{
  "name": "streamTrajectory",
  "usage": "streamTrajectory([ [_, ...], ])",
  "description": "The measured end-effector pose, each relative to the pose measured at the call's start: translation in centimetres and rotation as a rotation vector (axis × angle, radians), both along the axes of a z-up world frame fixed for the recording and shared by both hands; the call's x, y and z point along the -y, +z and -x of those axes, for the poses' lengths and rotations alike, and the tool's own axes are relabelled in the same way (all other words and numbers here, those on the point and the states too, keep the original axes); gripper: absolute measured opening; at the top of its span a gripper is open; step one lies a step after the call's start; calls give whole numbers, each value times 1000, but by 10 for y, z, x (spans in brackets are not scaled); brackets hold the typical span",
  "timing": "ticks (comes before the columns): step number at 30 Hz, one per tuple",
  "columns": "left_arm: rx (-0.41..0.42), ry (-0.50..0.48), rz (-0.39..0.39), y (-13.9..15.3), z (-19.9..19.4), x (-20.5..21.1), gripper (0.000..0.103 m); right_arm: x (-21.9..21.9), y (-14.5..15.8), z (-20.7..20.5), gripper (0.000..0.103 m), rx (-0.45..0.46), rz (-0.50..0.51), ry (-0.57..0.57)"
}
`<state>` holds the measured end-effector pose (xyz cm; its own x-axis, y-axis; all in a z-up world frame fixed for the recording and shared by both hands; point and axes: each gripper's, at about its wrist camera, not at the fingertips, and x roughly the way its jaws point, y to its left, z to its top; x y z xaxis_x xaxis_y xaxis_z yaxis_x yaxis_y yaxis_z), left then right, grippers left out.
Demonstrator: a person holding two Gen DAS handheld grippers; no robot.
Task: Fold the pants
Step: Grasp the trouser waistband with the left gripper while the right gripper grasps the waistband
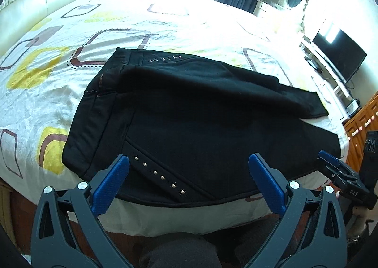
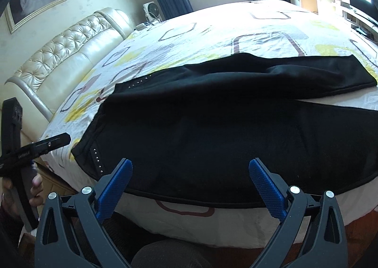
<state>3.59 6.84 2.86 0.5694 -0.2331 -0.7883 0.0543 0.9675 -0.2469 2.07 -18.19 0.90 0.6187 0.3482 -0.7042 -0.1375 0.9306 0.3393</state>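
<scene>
Pants [image 1: 189, 126]: black, metal studs along both pocket seams. Laid flat w/ waistband at left, legs running right and spread apart. Near leg sits along the front edge; far leg angled away.

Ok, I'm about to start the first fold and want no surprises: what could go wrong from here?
1. The black pants lie at the near edge of the bed; a tug toward you might slide them off.
2. Both the left gripper and the right gripper hang open above thick fabric, so a pinch may catch only the top layer.
</scene>
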Motion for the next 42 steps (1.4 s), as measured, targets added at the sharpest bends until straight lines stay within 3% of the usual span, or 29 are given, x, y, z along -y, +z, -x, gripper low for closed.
streamTrajectory([
  [5, -62, 13, 50, -4, -66, -72, 101, 9, 15, -28, 99, 46, -44, 31],
  [10, -133, -1, 96, -35, -145, -132, 101, 0, 11, -74, 99, 38, 25, 74],
  [21, -199, -70, 349, -99, -265, -173, 101, -17, -16, -152, 99, -4, 36, 181],
  [24, -190, -137, 377, -101, -279, -164, 101, -17, -21, -164, 99, -22, -3, 191],
  [28, -180, -255, 530, -100, -287, -150, 101, -22, -25, -178, 99, -45, -36, 211],
  [30, -179, -263, 505, -104, -287, -145, 101, -25, -24, -184, 99, -47, -26, 227],
  [33, -151, -260, 531, -112, -286, -149, 101, -25, -15, -197, 99, -29, 3, 263],
  [37, -150, -334, 510, -113, -286, -148, 101, -20, -11, -230, 99, -37, 42, 320],
  [42, -191, -287, 508, -109, -294, -147, 101, -20, -34, -285, 98, -154, 121, 360],
])
